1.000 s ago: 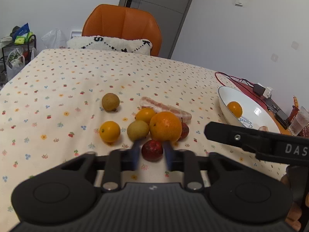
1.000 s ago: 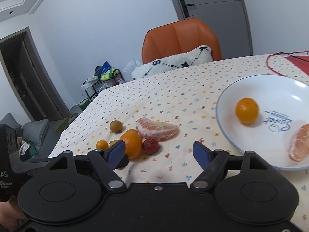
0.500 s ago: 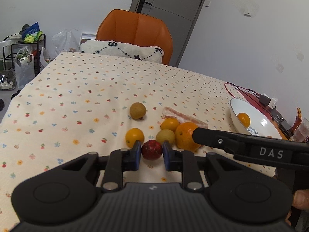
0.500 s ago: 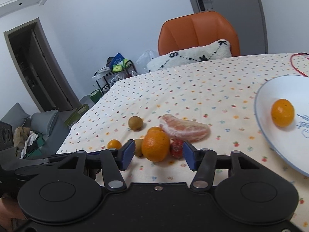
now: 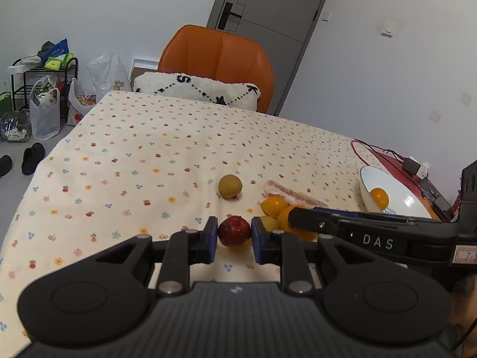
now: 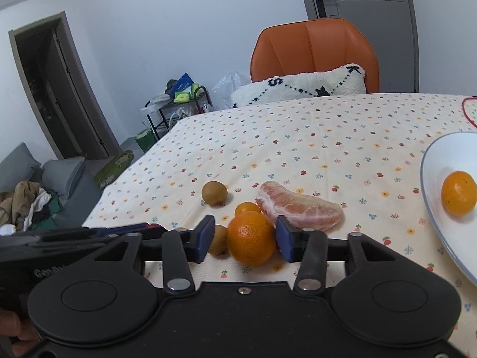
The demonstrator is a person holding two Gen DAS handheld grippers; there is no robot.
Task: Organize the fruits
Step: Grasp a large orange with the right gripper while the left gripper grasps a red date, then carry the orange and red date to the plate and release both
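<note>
A bench (image 5: 143,137) covered in a cream cloth with small flower prints holds a cluster of fruit toward its near right side. The left tool (image 5: 231,240) is clamped on a small red fruit (image 5: 234,231), both blue pads pressed against its sides. The right tool (image 6: 244,238) stands open around a large orange (image 6: 251,238), its pads either side of the orange with a gap showing on the left. A small brown fruit (image 6: 217,240) sits just left of that orange, and a peeled pomelo wedge (image 6: 301,205) lies just behind it. Another brown fruit (image 6: 214,192) rests a little apart, farther back. At the bench's right edge a white bowl (image 6: 432,208) holds one small orange (image 6: 458,193). An orange chair (image 6: 313,50) with a white cushion (image 6: 301,86) stands at the far edge.
</note>
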